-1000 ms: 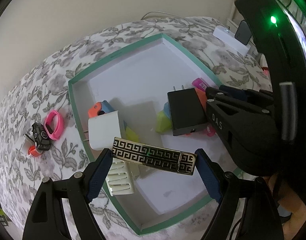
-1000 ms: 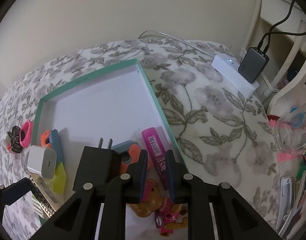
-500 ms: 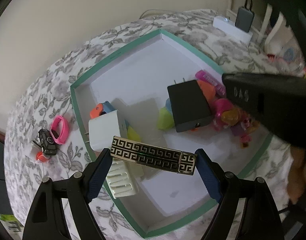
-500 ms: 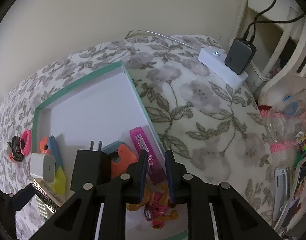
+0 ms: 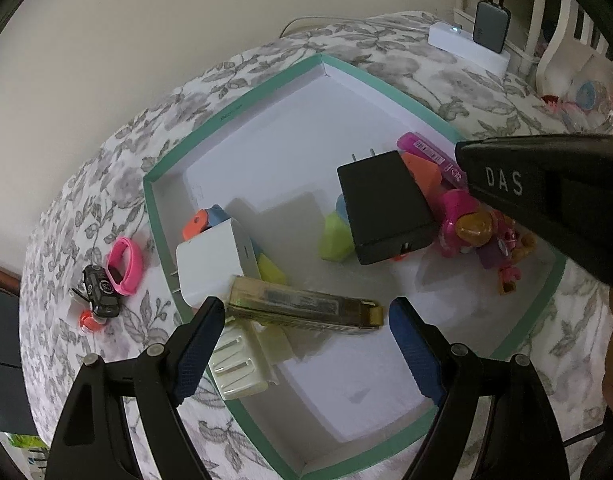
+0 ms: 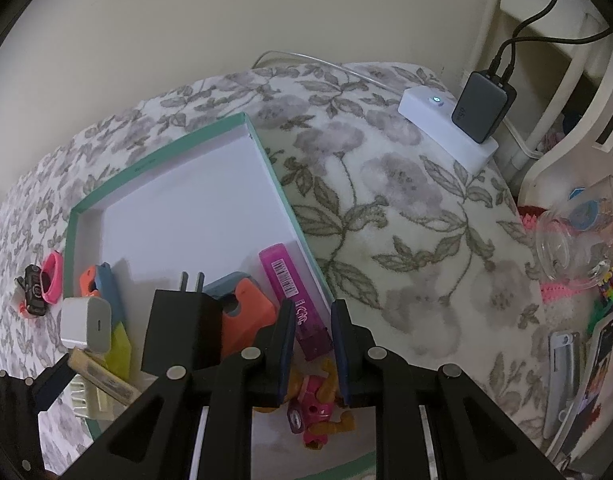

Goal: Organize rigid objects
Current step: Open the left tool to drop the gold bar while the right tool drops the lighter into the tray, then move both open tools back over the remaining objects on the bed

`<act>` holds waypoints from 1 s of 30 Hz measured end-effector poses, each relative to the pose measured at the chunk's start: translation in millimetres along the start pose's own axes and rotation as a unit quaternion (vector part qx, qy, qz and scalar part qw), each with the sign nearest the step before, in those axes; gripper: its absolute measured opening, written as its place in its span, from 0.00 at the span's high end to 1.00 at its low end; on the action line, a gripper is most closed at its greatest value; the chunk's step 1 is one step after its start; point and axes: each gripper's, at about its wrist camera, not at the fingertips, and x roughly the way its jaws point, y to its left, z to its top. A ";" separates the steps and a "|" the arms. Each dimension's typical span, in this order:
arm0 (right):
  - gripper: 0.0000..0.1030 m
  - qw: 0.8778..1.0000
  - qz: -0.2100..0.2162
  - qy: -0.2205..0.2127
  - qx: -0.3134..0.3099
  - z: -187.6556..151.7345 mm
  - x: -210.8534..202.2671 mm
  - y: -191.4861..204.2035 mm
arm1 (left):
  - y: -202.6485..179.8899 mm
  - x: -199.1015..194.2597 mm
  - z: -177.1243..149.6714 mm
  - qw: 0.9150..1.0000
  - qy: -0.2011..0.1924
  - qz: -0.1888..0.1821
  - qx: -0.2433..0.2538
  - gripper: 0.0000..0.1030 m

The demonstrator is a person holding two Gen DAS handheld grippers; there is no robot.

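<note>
While hidden elsewhere, right-wrist view shows jar [image 6: 578, 236] — tipped.

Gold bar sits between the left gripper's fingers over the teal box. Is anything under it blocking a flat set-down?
Yes. The gold bar lies over a white charger, a yellow piece and a cream slotted item by the left rim of the teal box. Bare box floor shows to its right.

- Our left gripper [image 5: 306, 322] has its jaws wide, over the teal-rimmed box [image 5: 390, 84].
- Gold patterned bar [image 5: 302, 306] sits between the pads, tilted edge-on. Left pad touches its end; right end shows a gap.
- In the box we see a black charger [image 5: 386, 208] and a white charger [image 5: 212, 262].
- Pink band [image 5: 124, 266] and toy car [image 5: 100, 292] lie outside on the floral cloth [image 5: 106, 184].
</note>
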 end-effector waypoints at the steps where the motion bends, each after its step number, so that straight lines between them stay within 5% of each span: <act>1: 0.80 1.000 0.000 0.000 -0.002 0.4 -0.8 0.4 | 0.8 -0.4 0.5 1.000 0.001 -0.003 -0.003 0.18; 19: 0.79 0.997 -0.019 -0.068 -0.017 16.9 -67.3 10.5 | 50.8 -44.4 14.3 0.996 -0.038 -0.012 -0.081 0.17; 27: 0.77 0.996 -0.022 -0.074 -0.044 17.3 -73.1 38.8 | 117.7 -48.3 7.8 0.979 -0.035 0.017 -0.201 0.05; 30: 0.60 0.996 -0.022 -0.071 -0.054 16.3 -70.4 49.6 | 145.9 -45.0 0.9 0.967 -0.027 0.028 -0.252 0.05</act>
